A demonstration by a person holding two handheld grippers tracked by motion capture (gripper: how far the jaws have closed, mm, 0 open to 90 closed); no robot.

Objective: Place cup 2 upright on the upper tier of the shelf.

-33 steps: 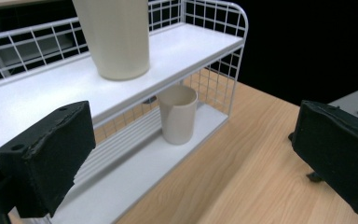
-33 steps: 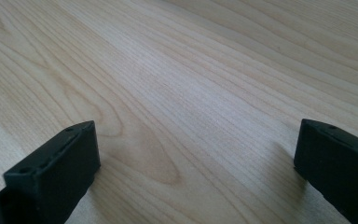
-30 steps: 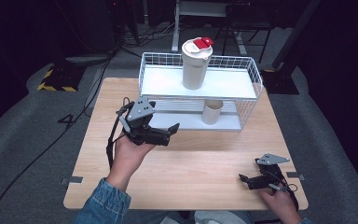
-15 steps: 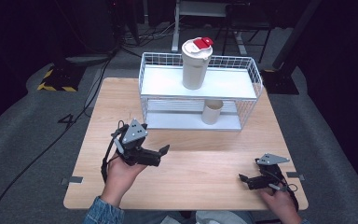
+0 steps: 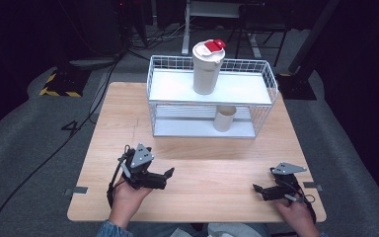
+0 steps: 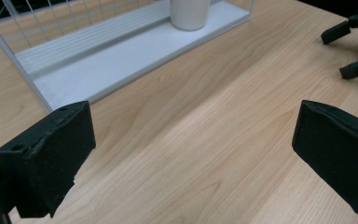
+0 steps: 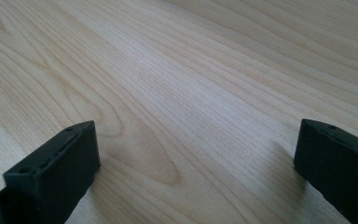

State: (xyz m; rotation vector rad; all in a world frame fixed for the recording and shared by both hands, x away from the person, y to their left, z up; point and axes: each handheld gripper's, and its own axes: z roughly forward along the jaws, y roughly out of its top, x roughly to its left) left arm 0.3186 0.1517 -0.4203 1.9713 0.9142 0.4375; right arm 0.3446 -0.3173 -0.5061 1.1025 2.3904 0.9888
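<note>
A white wire rack (image 5: pixel 264 106) with two shelves stands at the back of the wooden table (image 5: pixel 212 163). On its top shelf a tall white cup with a red lid (image 5: pixel 207 67) stands upright. A smaller white cup (image 5: pixel 224 118) rests on the bottom shelf, also seen in the left gripper view (image 6: pixel 189 13). My left gripper (image 5: pixel 167 177) sits low at the front left, open, nothing between its jaws (image 6: pixel 193 154). My right gripper (image 5: pixel 258 190) rests at the front right, open and empty, close above bare wood (image 7: pixel 196 154). The right gripper also appears far off in the left gripper view (image 6: pixel 352 49).
The rack's white bottom shelf (image 6: pixel 121 51) reaches toward the table's middle. Dark floor with cables and a yellow-black striped marker (image 5: pixel 59 84) surrounds the table. Bare wood lies between the two grippers.
My left gripper has drawn back from near the rack toward the table's front edge and lowered. The right gripper has stayed still.
</note>
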